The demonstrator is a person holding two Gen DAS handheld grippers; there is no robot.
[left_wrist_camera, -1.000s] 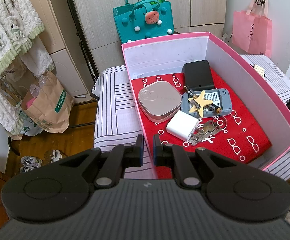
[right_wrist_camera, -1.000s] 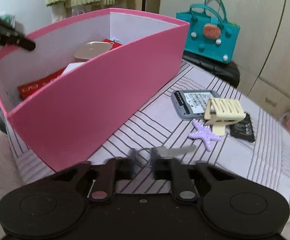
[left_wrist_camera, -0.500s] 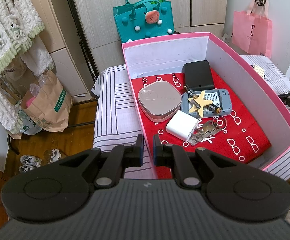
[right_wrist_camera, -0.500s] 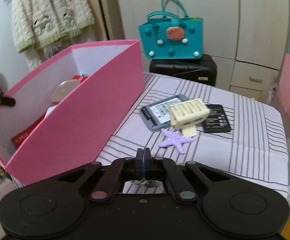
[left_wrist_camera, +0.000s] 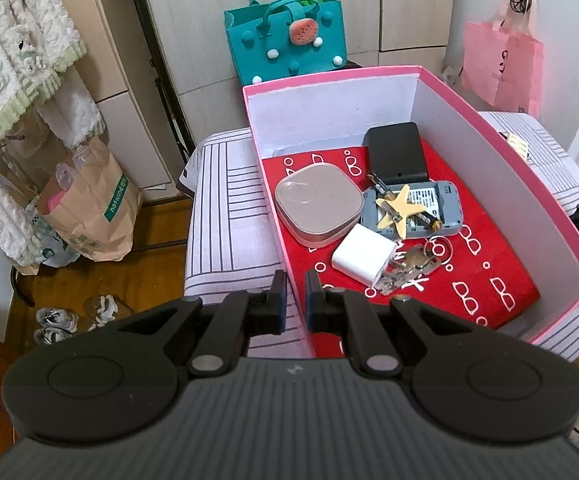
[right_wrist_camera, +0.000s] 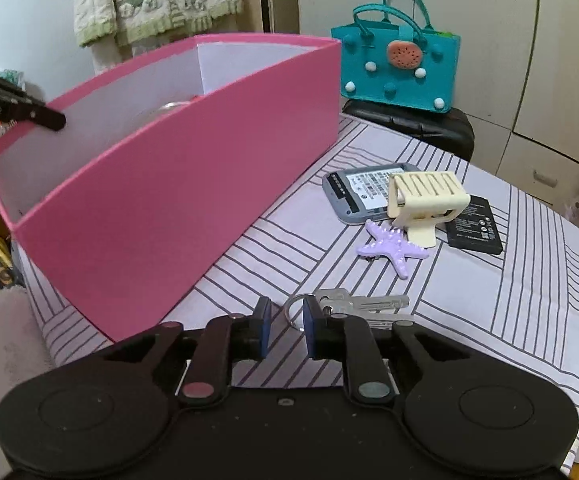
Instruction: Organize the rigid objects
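Note:
A pink box [left_wrist_camera: 501, 148] with a red lining holds a beige square case [left_wrist_camera: 317, 204], a black battery pack [left_wrist_camera: 395, 154], a grey device with a yellow star [left_wrist_camera: 399, 208] on it, a white charger [left_wrist_camera: 363, 260] and keys [left_wrist_camera: 417, 264]. My left gripper [left_wrist_camera: 295, 300] is shut on the box's near wall. My right gripper [right_wrist_camera: 285, 328] is open just above the table, with a key ring and keys [right_wrist_camera: 353, 304] lying at its right fingertip. Beyond lie a purple starfish [right_wrist_camera: 393, 248], a cream clip [right_wrist_camera: 425, 200], a grey device [right_wrist_camera: 357, 192] and a black battery [right_wrist_camera: 475, 226].
The box [right_wrist_camera: 193, 184] stands left of my right gripper on a striped tablecloth [right_wrist_camera: 529, 300]. A teal bag [right_wrist_camera: 397, 64] on a black case sits behind the table. A pink bag [left_wrist_camera: 501, 68] hangs at the right; a paper bag [left_wrist_camera: 89, 216] stands on the floor.
My right gripper was shut half a second ago and has now opened; the keys lie on the table by its right finger. The left gripper has not moved.

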